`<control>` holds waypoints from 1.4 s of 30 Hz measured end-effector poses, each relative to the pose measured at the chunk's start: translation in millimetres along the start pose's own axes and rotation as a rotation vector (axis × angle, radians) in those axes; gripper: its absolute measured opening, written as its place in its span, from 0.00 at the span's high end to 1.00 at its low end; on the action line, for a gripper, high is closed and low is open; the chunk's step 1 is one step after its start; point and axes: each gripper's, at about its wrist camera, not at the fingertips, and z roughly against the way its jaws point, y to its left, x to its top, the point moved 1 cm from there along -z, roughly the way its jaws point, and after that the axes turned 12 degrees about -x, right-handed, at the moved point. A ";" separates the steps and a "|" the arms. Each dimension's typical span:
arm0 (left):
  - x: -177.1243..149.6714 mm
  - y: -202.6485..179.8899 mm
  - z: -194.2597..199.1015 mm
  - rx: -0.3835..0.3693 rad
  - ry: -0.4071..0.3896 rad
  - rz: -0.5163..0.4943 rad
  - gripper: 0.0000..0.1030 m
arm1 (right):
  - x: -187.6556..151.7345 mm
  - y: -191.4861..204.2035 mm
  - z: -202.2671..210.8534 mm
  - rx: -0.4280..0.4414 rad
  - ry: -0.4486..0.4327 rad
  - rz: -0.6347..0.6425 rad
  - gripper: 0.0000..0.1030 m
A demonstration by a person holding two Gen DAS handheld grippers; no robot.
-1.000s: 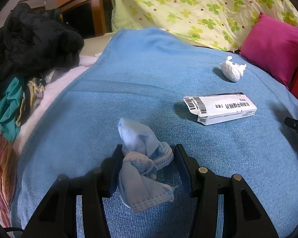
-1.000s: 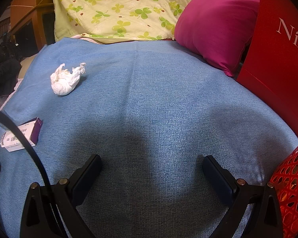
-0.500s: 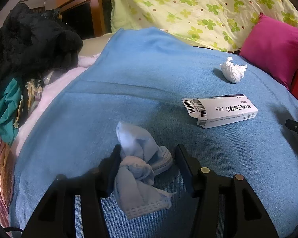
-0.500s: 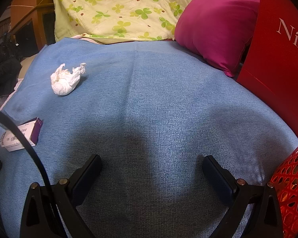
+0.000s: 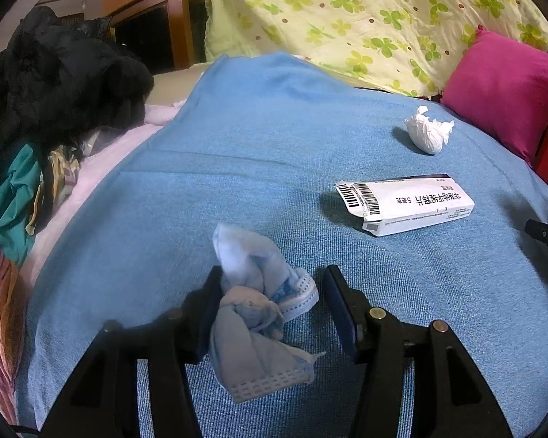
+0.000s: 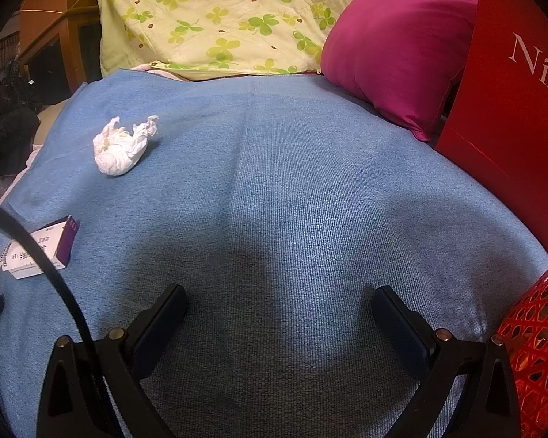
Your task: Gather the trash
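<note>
A crumpled light-blue face mask (image 5: 252, 314) lies on the blue blanket (image 5: 266, 168) between the fingers of my left gripper (image 5: 274, 279). It leans on the left finger, and a gap shows at the right finger, so the jaws stand open around it. Further off on the right are a white medicine box (image 5: 409, 202) with a barcode and a wad of white tissue (image 5: 427, 133). My right gripper (image 6: 279, 304) is open over bare blanket (image 6: 292, 182) with nothing between its fingers. The tissue (image 6: 122, 148) and the box (image 6: 40, 252) lie to its left.
A red mesh basket (image 6: 533, 339) stands at the right edge, with a red bag (image 6: 511, 109) behind it. A pink pillow (image 6: 394, 43) and a clover-print quilt (image 6: 219, 18) lie at the back. A pile of dark clothes (image 5: 54, 80) is on the left. A black cable (image 6: 36, 241) crosses the right wrist view.
The left jaws have spread a little and the mask has sagged slightly towards the left finger. The right gripper's view is unchanged.
</note>
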 end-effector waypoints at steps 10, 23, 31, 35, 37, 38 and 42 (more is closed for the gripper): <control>-5.1 -1.6 5.3 0.027 0.001 -0.002 0.42 | 0.0 0.0 0.1 0.000 -0.001 0.000 0.00; -5.9 -1.4 4.1 0.042 -0.002 -0.005 0.38 | 0.0 -0.1 0.0 0.000 -0.002 0.000 0.00; -5.5 1.1 3.5 0.038 -0.004 0.003 0.37 | 0.0 -0.1 0.0 0.000 -0.002 0.000 0.00; -5.3 1.1 3.3 0.037 -0.004 0.005 0.36 | 0.0 -0.2 -0.1 0.000 -0.002 -0.001 0.00; -5.2 1.0 3.3 0.038 -0.003 0.004 0.36 | 0.0 -0.3 -0.2 0.000 -0.002 -0.001 0.00; -5.3 1.0 3.4 0.039 -0.003 0.004 0.36 | 0.0 -0.3 -0.1 0.000 -0.002 -0.001 0.00; -5.3 1.3 3.4 0.038 -0.003 0.005 0.36 | -0.1 -0.4 -0.4 0.000 -0.002 -0.001 0.00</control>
